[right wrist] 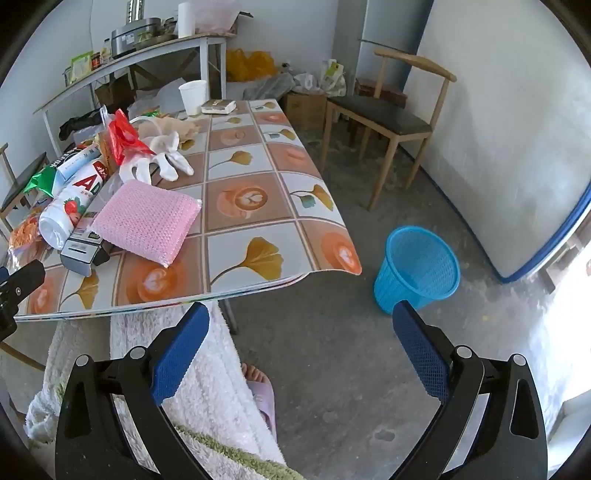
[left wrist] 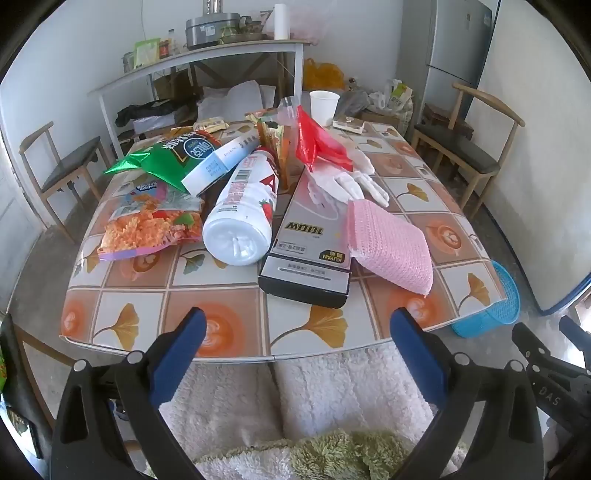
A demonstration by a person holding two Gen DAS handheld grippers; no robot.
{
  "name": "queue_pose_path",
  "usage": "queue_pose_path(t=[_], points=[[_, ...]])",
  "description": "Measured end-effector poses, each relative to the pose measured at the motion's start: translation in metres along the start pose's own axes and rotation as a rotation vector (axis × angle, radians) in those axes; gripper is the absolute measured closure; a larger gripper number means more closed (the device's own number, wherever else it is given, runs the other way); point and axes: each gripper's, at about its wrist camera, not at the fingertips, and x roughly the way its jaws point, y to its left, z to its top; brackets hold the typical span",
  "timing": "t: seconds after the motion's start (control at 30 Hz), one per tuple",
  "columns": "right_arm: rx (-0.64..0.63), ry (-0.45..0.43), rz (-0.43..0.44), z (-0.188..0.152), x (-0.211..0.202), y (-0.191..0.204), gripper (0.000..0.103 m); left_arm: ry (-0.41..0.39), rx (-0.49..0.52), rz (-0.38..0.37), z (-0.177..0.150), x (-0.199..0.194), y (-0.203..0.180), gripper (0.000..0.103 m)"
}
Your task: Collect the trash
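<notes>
- Left hand-held gripper (left wrist: 297,332) and right hand-held gripper (right wrist: 301,326) are both hovering wide apart, holding nothing.
- Trash pile (left wrist: 236,192) is still lying untouched on the surface (left wrist: 221,280).
- Blue basket (right wrist: 419,267) is waiting empty on the floor; collecting seems not yet begun.

A wooden chair (right wrist: 388,110) with a dark seat stands off the table's far right corner. A white side table (left wrist: 207,62) against the back wall carries a metal pot (left wrist: 212,29).
</notes>
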Motion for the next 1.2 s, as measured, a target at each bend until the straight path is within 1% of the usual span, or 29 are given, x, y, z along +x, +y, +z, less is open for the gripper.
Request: queue_pose_path(t=[0.27,0.3,0.63,1.2], points=[[0.005,-0.006,0.007,0.0,0.0,-0.002,0.007,0.006,0.004,0.006,0.0,-0.001,-0.002,0.006],[0.004,-0.006,0.007,0.0,0.0,-0.002,0.007,0.004,-0.001,0.002,-0.001,0.0,0.003,0.006],[0.004,-0.012,0.007,0.001,-0.005,0.002,0.007,0.0,-0.002,0.005,-0.004,0.001,0.01,0.006],[0.005,-0.013,0.009,0.003,-0.005,0.002,0.007,0.004,-0.012,0.017,0.001,0.001,0.01,0.006]])
